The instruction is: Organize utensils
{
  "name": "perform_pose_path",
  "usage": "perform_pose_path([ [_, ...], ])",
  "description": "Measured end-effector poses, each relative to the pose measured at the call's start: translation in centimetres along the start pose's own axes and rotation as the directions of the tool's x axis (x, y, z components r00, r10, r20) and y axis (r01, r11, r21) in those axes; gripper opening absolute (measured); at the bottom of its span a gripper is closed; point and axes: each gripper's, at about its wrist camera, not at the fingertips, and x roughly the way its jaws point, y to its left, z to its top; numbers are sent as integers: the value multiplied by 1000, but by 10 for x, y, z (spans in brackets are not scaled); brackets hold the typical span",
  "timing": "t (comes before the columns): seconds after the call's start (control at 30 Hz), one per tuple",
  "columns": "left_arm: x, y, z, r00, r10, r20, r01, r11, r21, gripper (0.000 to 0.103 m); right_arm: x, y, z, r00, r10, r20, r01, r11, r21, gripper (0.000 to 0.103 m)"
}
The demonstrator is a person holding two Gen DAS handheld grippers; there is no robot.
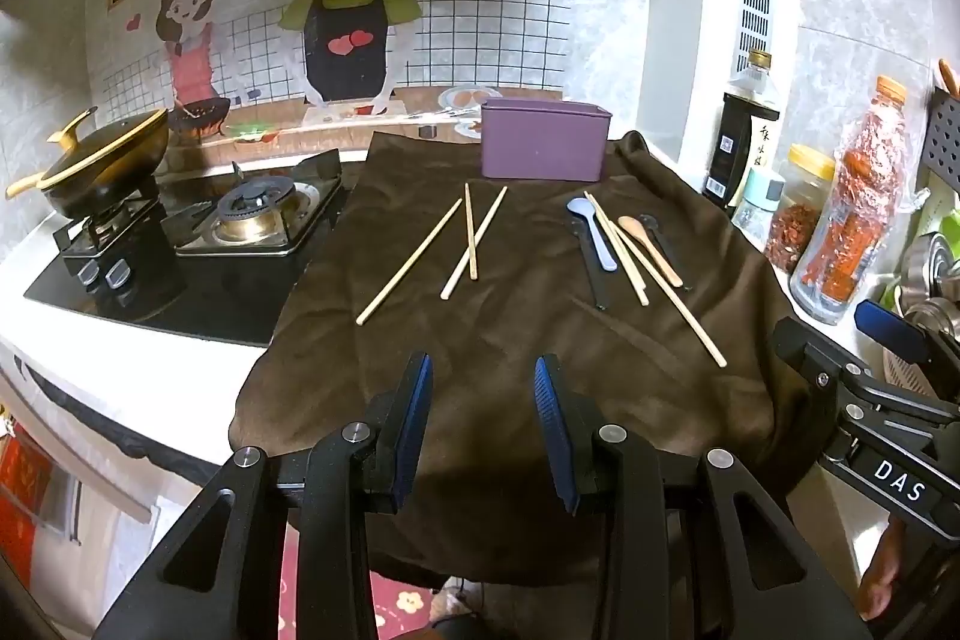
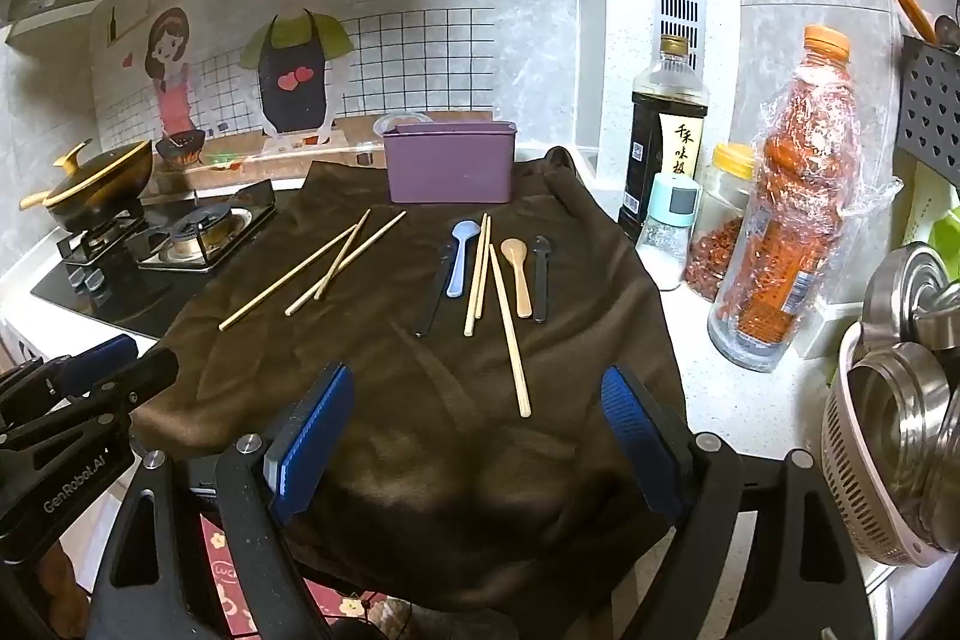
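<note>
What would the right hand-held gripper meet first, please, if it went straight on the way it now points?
Probably the brown cloth, bare just ahead of the open right hand-held gripper. The near end of the long chopstick lies slightly beyond; depth is uncertain.

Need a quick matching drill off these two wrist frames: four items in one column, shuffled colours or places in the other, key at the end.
Things:
1. spoon holder box
2. pot with lid
3. leftmost spoon lying on top of the others
4. soy sauce bottle

Descriptions:
A. light blue, on the brown cloth
B. purple, at the cloth's far edge
C. on the gas stove, left side
D. on the counter right of the cloth

Pairs: 1-B, 2-C, 3-A, 4-D
</note>
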Motion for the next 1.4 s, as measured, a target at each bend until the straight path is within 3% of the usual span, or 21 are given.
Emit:
perform_pose_path([
  [1.4,0,0,0,1000,1,3,-1,1000,0,37,1,1,4,1000,-2,8,2,1000,4,83],
])
